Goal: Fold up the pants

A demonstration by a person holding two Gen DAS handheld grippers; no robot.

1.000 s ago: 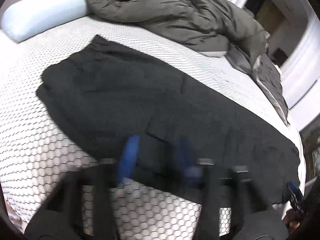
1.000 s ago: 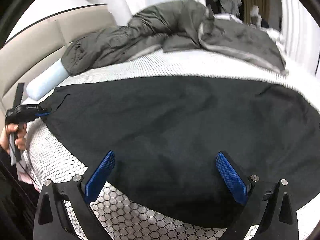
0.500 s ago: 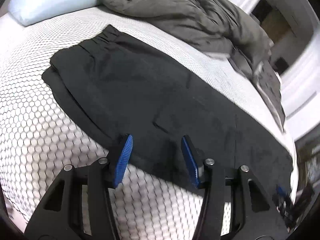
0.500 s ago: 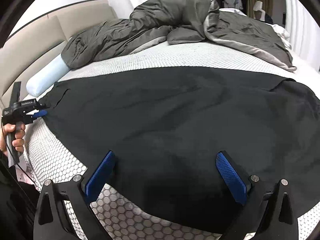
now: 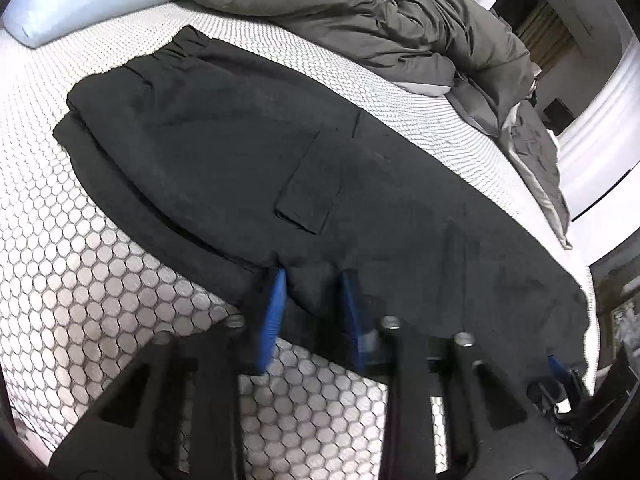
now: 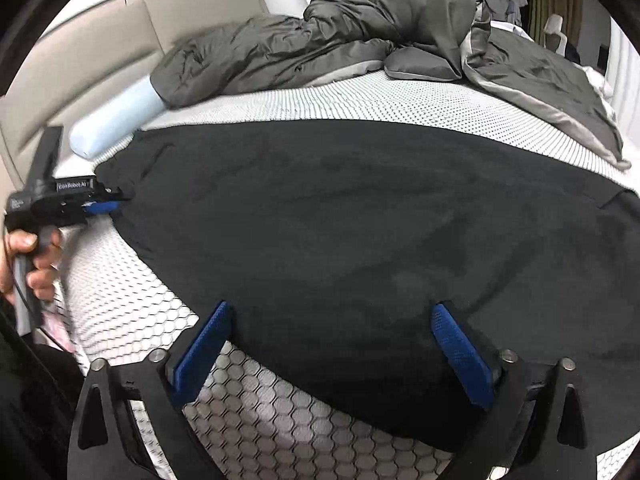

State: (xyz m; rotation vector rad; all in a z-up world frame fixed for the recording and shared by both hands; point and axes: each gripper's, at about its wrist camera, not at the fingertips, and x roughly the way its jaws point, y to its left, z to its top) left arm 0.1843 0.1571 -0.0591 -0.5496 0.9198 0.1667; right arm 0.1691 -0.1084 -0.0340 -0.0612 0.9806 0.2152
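The black cargo pants [image 5: 248,152] lie flat across the honeycomb-patterned mattress [image 5: 72,248], waistband toward 11 o'clock. The left gripper [image 5: 312,280] sits at the 6 o'clock hem edge; its jaws are closing with a fold of fabric bunched between them, though blur hides whether the pads yet press. The right gripper [image 6: 332,316] has widely spread jaws, closing, straddling the pants' near edge. A grey duvet [image 6: 320,36] lies at 12 o'clock.

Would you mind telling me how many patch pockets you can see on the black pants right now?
1. A single patch pocket sits mid-leg on the black pants, just beyond the left gripper in its wrist view. Others may lie hidden on the underside.
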